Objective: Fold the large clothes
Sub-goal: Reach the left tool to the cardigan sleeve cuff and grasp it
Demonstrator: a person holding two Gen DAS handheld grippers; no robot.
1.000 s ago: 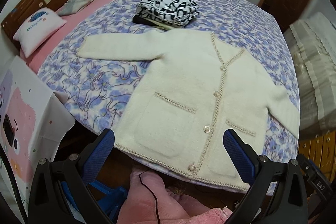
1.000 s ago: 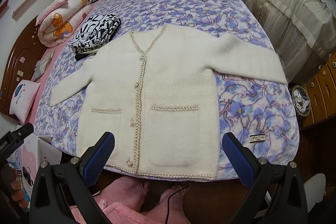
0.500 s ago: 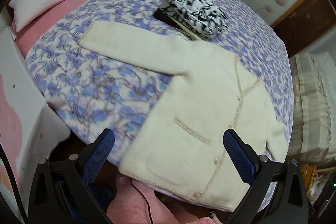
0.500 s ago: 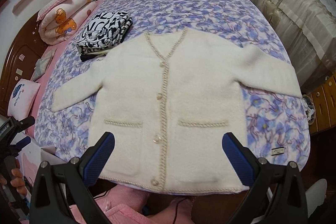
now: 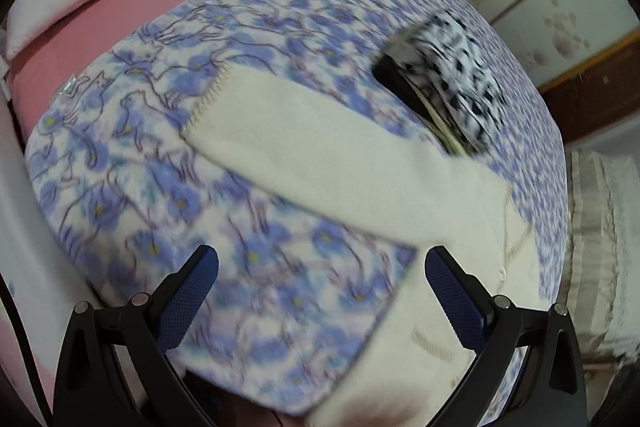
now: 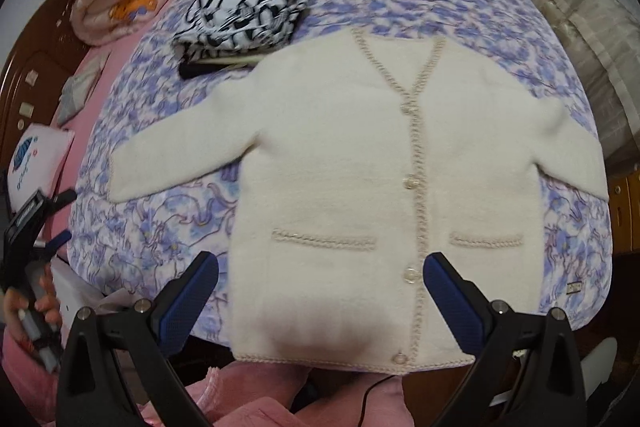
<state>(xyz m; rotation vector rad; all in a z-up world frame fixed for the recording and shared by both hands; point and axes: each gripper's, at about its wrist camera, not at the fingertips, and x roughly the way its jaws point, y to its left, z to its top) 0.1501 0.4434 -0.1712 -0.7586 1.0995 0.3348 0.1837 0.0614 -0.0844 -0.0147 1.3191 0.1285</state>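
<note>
Since the earlier frame, the left gripper (image 5: 318, 265) had swung toward the cardigan's sleeve (image 5: 304, 143), which now crossed the middle of the left wrist view, blurred. Both pads (image 5: 188, 295) stood wide apart and held nothing. The right gripper (image 6: 320, 271) had closed in on the cream cardigan (image 6: 360, 163), which lay flat and buttoned on the purple floral blanket (image 6: 168, 227), filling the centre of the right wrist view; its jaws were also spread wide and empty, above the hem. A folded black-and-white garment (image 6: 244, 15) lay just beside the shoulder, upper left. The person's hand (image 6: 36, 307) appeared at the left edge.
</note>
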